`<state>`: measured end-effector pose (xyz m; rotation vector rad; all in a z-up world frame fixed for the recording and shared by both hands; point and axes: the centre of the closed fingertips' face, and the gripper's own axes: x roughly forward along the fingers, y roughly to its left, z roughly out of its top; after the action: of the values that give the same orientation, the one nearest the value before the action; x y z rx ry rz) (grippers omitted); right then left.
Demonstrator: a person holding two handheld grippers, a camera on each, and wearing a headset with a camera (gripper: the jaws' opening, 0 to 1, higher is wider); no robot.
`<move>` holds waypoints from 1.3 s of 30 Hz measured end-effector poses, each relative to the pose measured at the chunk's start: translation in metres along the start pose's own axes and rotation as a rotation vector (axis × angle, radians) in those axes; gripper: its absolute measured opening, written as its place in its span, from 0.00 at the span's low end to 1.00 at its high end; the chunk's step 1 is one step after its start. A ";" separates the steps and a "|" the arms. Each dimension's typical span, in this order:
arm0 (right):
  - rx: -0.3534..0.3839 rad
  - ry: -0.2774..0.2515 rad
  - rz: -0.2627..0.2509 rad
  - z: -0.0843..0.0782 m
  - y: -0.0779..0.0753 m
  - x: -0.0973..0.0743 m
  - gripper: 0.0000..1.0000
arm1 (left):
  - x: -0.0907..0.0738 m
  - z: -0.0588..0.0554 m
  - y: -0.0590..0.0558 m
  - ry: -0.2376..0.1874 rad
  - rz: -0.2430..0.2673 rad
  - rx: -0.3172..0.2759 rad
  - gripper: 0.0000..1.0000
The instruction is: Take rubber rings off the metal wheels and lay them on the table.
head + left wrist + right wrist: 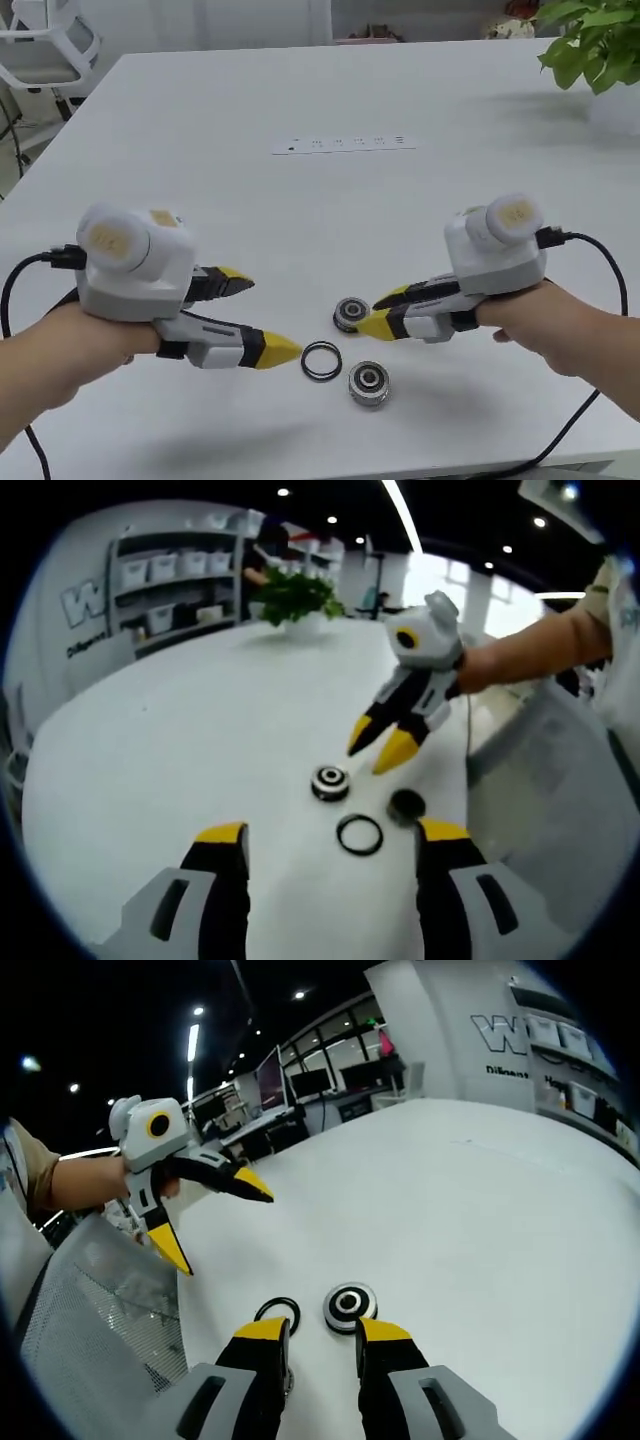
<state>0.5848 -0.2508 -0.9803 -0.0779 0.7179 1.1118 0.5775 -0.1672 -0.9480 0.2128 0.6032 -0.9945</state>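
The left gripper (262, 315) and right gripper (375, 312) hold their fingers open, empty. A rubber ring (321, 360) lies on the tabletop (300, 200) beside the nearer wheel (369, 383) and farther wheel (351, 313); a glancing pinch could skid either away.

The left tongs (333, 832) gape wide over the white counter (180, 730), with a loose black rubber ring (359, 834) lying flat between their tips, a metal wheel (330, 782) just beyond, a second wheel (406, 805) to its right, and the right tongs (375, 750), slightly parted, farther off.
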 end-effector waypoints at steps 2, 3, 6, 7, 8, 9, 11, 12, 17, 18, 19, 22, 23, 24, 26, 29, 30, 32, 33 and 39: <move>-0.022 0.009 -0.008 -0.002 -0.003 0.000 0.24 | 0.004 0.002 0.002 -0.001 0.003 -0.006 0.68; -0.030 0.011 -0.013 -0.002 -0.004 0.000 0.24 | 0.005 0.002 0.002 -0.001 0.003 -0.008 0.67; -0.044 0.015 -0.019 -0.004 -0.005 0.000 0.25 | 0.011 0.004 0.003 -0.002 0.000 -0.013 0.67; -0.049 0.014 -0.022 -0.005 -0.006 0.001 0.25 | 0.012 0.005 0.003 -0.001 -0.001 -0.013 0.66; -0.055 0.015 -0.026 -0.006 -0.007 0.001 0.25 | 0.014 0.006 0.003 0.000 -0.003 -0.012 0.66; -0.058 0.016 -0.029 -0.007 -0.008 0.001 0.25 | 0.015 0.006 0.003 0.001 -0.004 -0.013 0.66; -0.060 0.021 -0.037 -0.011 -0.014 0.004 0.25 | 0.018 0.005 0.004 0.004 -0.007 -0.018 0.64; -0.059 0.022 -0.038 -0.011 -0.014 0.004 0.25 | 0.020 0.005 0.005 0.006 -0.008 -0.022 0.64; -0.061 0.021 -0.052 -0.016 -0.021 0.007 0.24 | 0.030 0.004 0.005 0.013 -0.012 -0.034 0.62; -0.068 0.021 -0.054 -0.016 -0.021 0.008 0.24 | 0.032 0.004 0.005 0.014 -0.015 -0.034 0.61; -0.077 0.022 -0.056 -0.017 -0.022 0.009 0.25 | 0.034 0.003 0.005 0.017 -0.017 -0.034 0.61; -0.089 0.018 -0.059 -0.017 -0.025 0.010 0.25 | 0.040 0.002 0.007 0.024 -0.020 -0.033 0.60; -0.090 0.018 -0.059 -0.017 -0.025 0.011 0.25 | 0.042 0.002 0.006 0.026 -0.022 -0.033 0.59; -0.093 0.016 -0.061 -0.017 -0.026 0.012 0.25 | 0.044 0.002 0.006 0.026 -0.023 -0.034 0.59; -0.100 0.012 -0.061 -0.017 -0.026 0.013 0.25 | 0.047 0.003 0.005 0.025 -0.025 -0.036 0.57; -0.110 0.013 -0.061 -0.017 -0.027 0.015 0.26 | 0.052 0.005 0.004 0.023 -0.032 -0.037 0.56; -0.113 0.014 -0.062 -0.017 -0.026 0.015 0.26 | 0.054 0.005 0.003 0.024 -0.033 -0.037 0.56; -0.117 0.014 -0.061 -0.018 -0.027 0.016 0.26 | 0.058 0.004 0.004 0.028 -0.038 -0.032 0.55; -0.117 0.013 -0.061 -0.018 -0.027 0.017 0.26 | 0.059 0.004 0.004 0.031 -0.040 -0.030 0.54; -0.116 0.012 -0.066 -0.019 -0.029 0.018 0.26 | 0.072 0.004 0.005 0.035 -0.049 -0.043 0.48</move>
<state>0.6045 -0.2577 -1.0140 -0.2056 0.6573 1.0896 0.6119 -0.2182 -0.9860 0.1778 0.6636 -1.0258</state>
